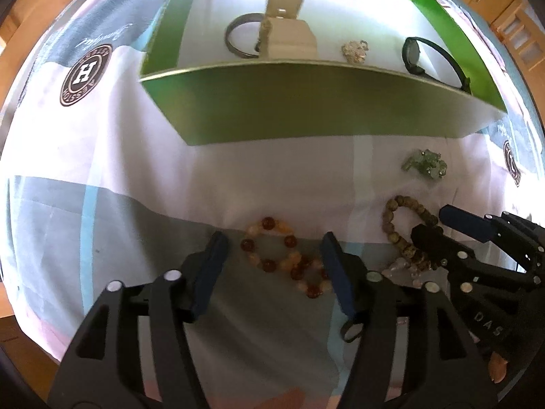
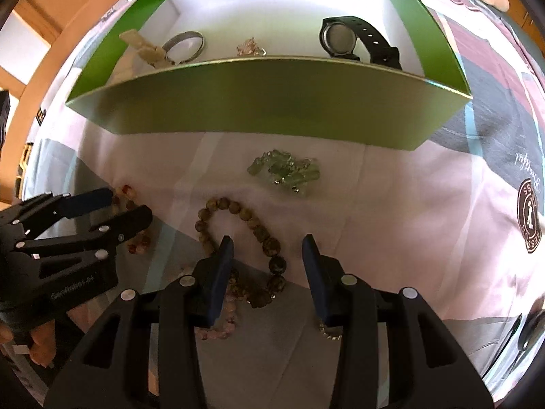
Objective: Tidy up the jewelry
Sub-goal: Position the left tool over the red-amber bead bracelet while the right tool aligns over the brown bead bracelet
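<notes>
On the cloth-covered bench (image 1: 102, 156), the left gripper (image 1: 274, 255) hangs nose-down with its jaws apart around the amber bracelet (image 1: 286, 259). The beads lie between the pads untouched, so it is released, gripping nothing. This bracelet is a loose double loop of round beads on elastic: light, limp, glossy and prone to roll or slip off flat pads. I judge the best hold is across the twist where the two loops cross, at about 4 o'clock in its outline, so both strands are pinched together.

Just to its right lies the brown bracelet (image 2: 238, 235), larger beads in a long loop running from 11 o'clock down to 5 o'clock. The right gripper (image 2: 269, 262) stands over its lower end with jaws parted. The strand passes between the pads, but none is pressed, so it too is released. A pale pink strand (image 2: 218, 327) lies tangled beneath it, and a pinch there could lift both. A cleaner hold is likely higher up, on a single run of brown beads.

At 12 o'clock from the brown bracelet sits the green crystal piece (image 2: 289, 172), chunky, angular and probably brittle.

Beyond it, the green box (image 2: 272, 112) already holds a bangle (image 2: 185, 46), a ring case (image 1: 286, 27), a small charm (image 2: 250, 47) and a watch (image 2: 354, 39).
</notes>
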